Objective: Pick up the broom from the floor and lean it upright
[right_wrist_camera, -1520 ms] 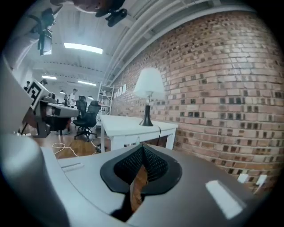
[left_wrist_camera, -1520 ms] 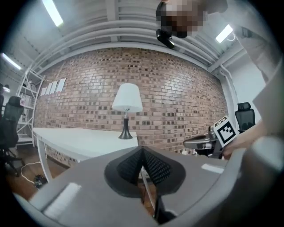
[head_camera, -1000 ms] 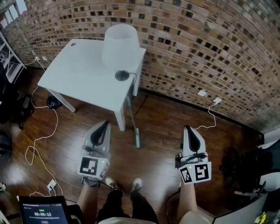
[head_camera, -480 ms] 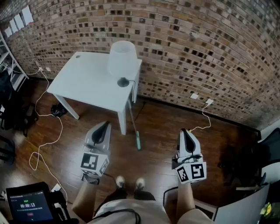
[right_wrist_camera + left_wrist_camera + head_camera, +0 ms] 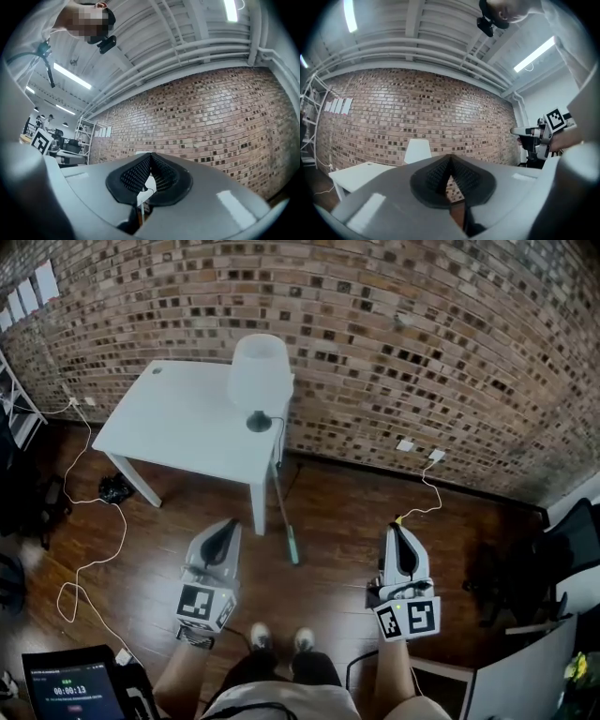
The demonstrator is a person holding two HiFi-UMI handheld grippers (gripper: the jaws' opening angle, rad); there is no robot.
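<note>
Broom [image 5: 284, 512] leans against white table [image 5: 178, 418], head on wooden floor [image 5: 337, 521]. Left hand-held gripper [image 5: 225, 527] and right hand-held gripper [image 5: 397, 532]: jaws together, empty, clear of broom.

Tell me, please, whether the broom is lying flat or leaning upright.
Leaning upright: the broom has its head on the floor and its handle rising against the white table.

The head view looked steeply down; both gripper views faced level at the brick wall [image 5: 422, 352] all three shared
</note>
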